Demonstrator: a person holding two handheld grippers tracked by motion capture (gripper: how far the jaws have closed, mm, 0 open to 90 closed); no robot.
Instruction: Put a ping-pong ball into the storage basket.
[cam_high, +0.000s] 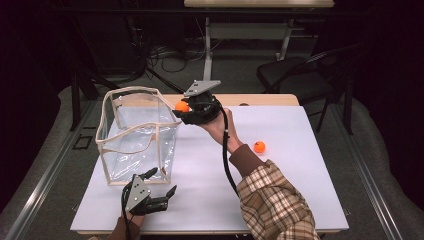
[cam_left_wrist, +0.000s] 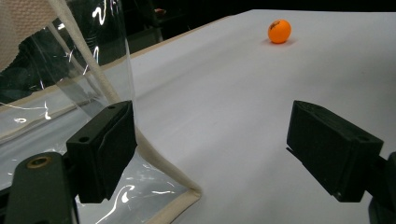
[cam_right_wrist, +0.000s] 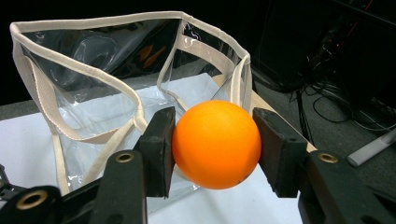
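A clear plastic bag (cam_high: 137, 132) with beige trim stands open on the left of the white table (cam_high: 290, 190). My right gripper (cam_high: 183, 110) hovers beside the bag's upper right rim, shut on an orange ball (cam_high: 182, 106). In the right gripper view the ball (cam_right_wrist: 216, 143) fills the gap between both pads, with the bag (cam_right_wrist: 93, 70) open just behind it. A second orange ball (cam_high: 259, 146) lies on the table to the right. My left gripper (cam_high: 162, 181) is open, low at the bag's near right corner (cam_left_wrist: 187, 196); that seam runs past one pad (cam_left_wrist: 105, 149).
A dark chair (cam_high: 300, 75) and a second table's legs (cam_high: 207, 45) stand beyond the far edge, with cables on the floor. The person's plaid sleeve (cam_high: 272, 200) crosses the near right part of the table. The loose ball (cam_left_wrist: 279, 31) sits far ahead in the left gripper view.
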